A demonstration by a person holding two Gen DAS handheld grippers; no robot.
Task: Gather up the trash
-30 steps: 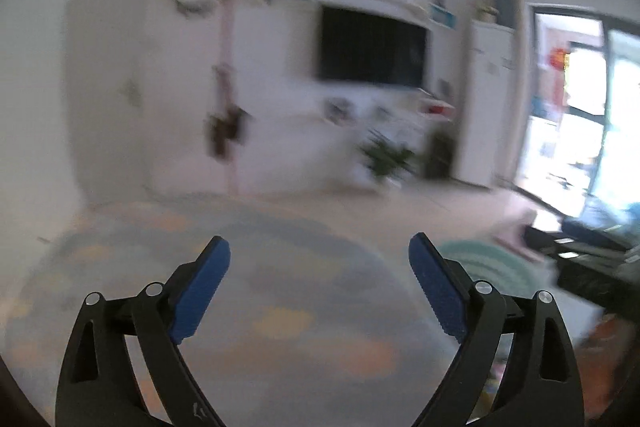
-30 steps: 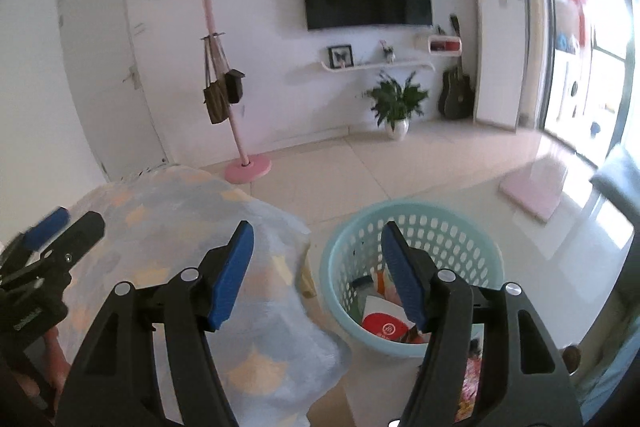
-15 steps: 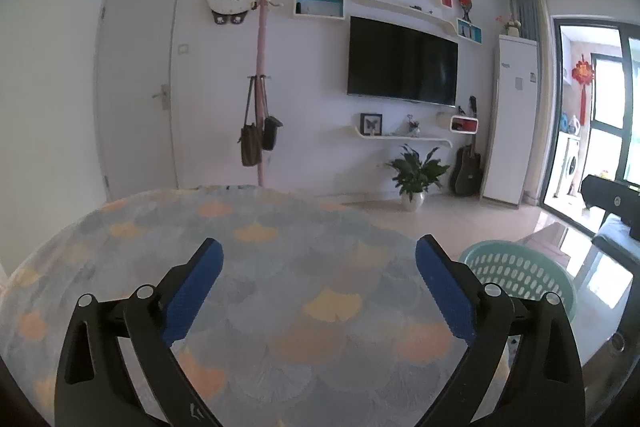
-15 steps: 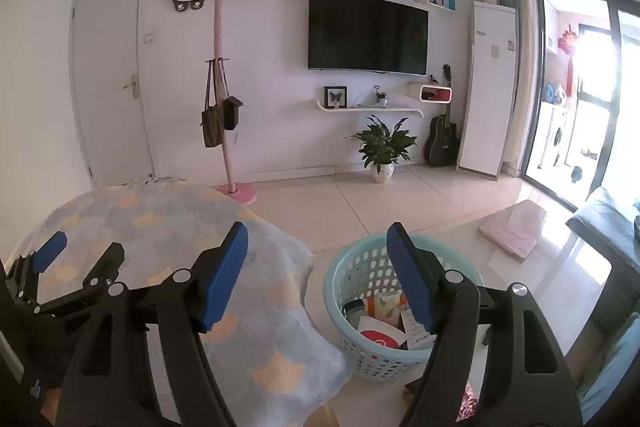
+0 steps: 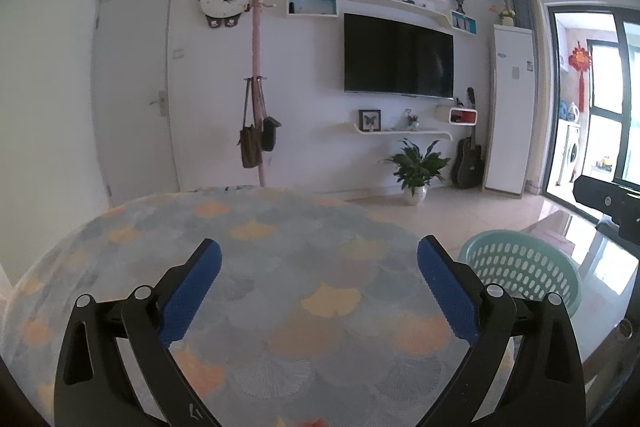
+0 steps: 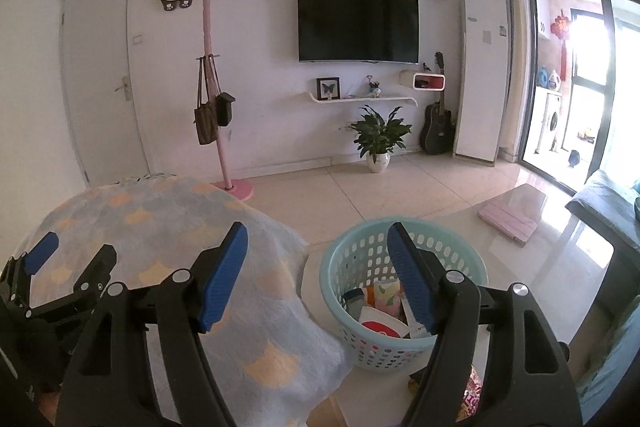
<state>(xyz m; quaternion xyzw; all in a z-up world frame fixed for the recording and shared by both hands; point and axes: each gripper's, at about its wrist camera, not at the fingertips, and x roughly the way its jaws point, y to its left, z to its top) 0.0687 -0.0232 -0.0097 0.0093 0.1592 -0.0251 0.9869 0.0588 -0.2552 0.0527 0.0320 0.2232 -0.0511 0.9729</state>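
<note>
A mint-green perforated basket (image 6: 360,267) stands on the floor beside the table and holds several pieces of trash (image 6: 380,311), among them a red-and-white wrapper. It also shows in the left wrist view (image 5: 520,263) at the right. My left gripper (image 5: 318,259) is open and empty above the table covered with a patterned blue-and-orange cloth (image 5: 280,267). My right gripper (image 6: 318,247) is open and empty, held above the gap between the table edge and the basket. The left gripper also shows at the lower left of the right wrist view (image 6: 66,257).
A pink coat stand (image 6: 216,99) with bags stands behind the table. A potted plant (image 6: 378,139), a guitar (image 6: 438,127) and a white cabinet (image 6: 482,79) line the far wall under a TV (image 6: 358,23). A pink mat (image 6: 506,221) lies on the tiled floor.
Both views tilted upward and steadied, so more of the wall and less of the table and basket show. Both grippers stayed open and empty.
</note>
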